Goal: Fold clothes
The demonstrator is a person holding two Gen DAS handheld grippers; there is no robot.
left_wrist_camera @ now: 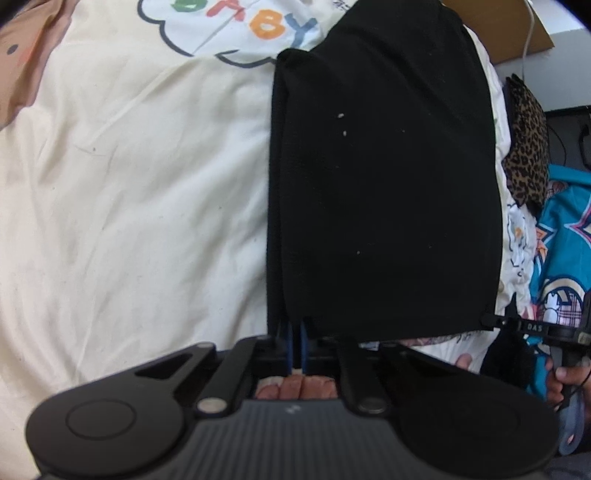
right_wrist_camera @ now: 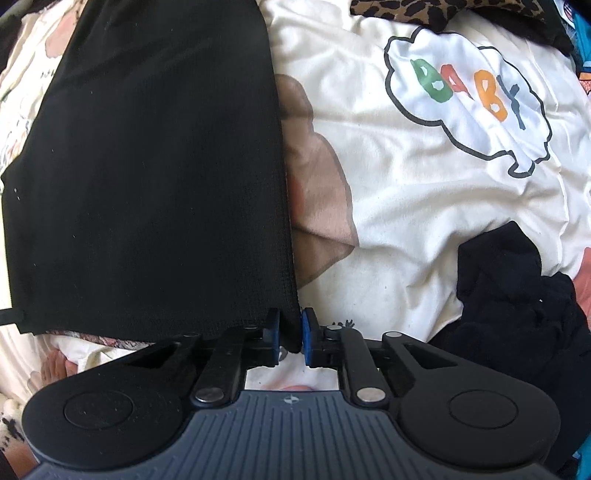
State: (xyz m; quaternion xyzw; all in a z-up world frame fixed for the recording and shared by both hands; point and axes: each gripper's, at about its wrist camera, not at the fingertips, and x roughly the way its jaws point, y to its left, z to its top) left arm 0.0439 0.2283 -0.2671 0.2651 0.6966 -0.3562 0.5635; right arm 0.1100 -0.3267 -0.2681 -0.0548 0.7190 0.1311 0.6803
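On the bed, a black garment (left_wrist_camera: 384,192) lies lengthwise across a cream sheet (left_wrist_camera: 129,206), already narrowed to a long panel with doubled layers along one side edge.

Left gripper (left_wrist_camera: 295,343): blue pads pinched tight on the near hem corner. Right gripper (right_wrist_camera: 291,332): pads closed on the opposite near corner, cloth caught between them. Both near corners are thus held, the hem taut between.

Step in hand, by my reading: the crosswise fold, near hem to far end. Next move calls for lifting both corners together, level, carrying them forward over the panel, and laying them square on the far edge without dragging the lower layers. Risk: the slippery knit sliding off line.

Surface: soft, rumpled bedding, printed with a cloud (right_wrist_camera: 469,107) reading "BABY" and brown cartoon shapes; it will give under pressure.

Surroundings: a second dark garment (right_wrist_camera: 517,291) crumpled to the right, leopard-print fabric (left_wrist_camera: 526,144) and a turquoise printed cloth (left_wrist_camera: 565,258) at the bed's edge. A cardboard box (left_wrist_camera: 517,33) beyond.
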